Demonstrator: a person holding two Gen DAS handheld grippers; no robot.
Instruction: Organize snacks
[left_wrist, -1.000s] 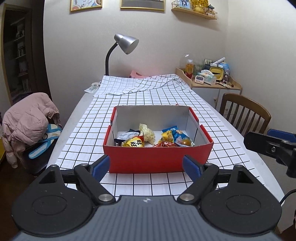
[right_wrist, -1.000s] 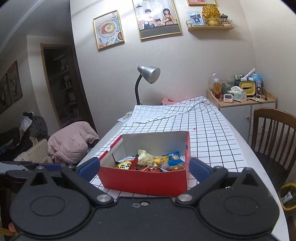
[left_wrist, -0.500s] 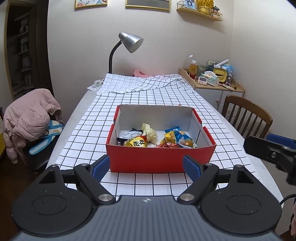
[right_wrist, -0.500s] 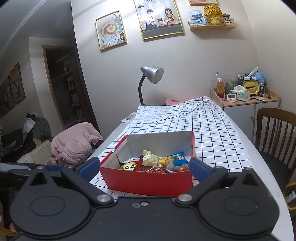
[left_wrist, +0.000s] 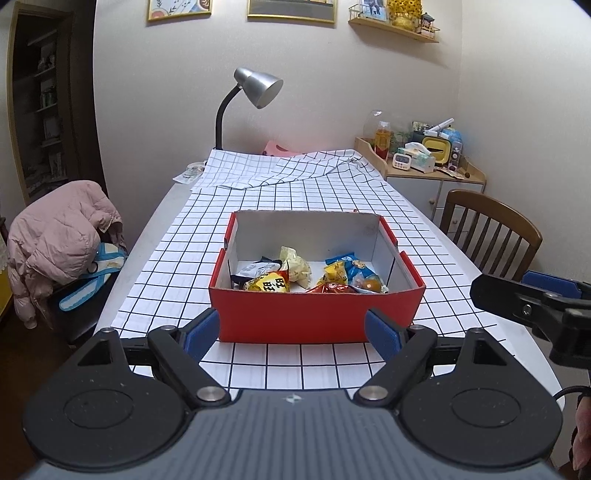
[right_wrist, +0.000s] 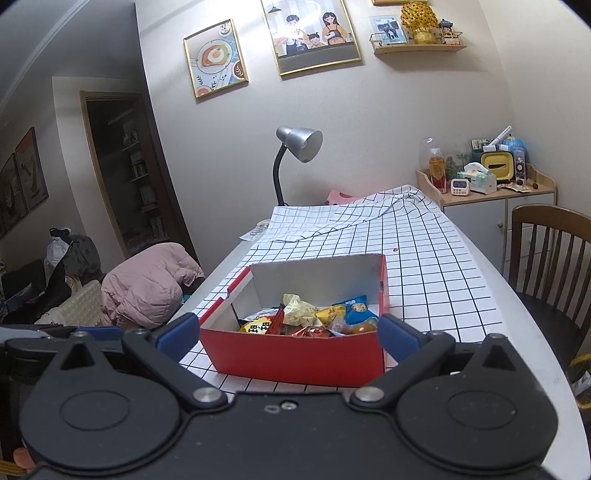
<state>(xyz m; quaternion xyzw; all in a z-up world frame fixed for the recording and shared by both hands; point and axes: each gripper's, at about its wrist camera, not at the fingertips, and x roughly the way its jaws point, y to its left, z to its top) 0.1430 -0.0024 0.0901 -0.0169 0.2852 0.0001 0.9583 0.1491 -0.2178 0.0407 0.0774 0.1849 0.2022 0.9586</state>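
A rectangular red cardboard box (left_wrist: 317, 312) is sitting mid-frame on the grid-checked counter (left_wrist: 332, 206), holding crinkly snack packets (left_wrist: 295, 275). Left claw (left_wrist: 291, 328) and right claw (right_wrist: 288, 330) are gaping apart, empty.

A red box (left_wrist: 317, 314) is sitting open on the checked cloth, with colorful snack bags (left_wrist: 306, 275) lying inside.

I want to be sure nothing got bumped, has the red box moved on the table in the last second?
No. The red box sits on the same grid squares of the checked cloth, in line with the lamp; only the camera view shifted slightly.
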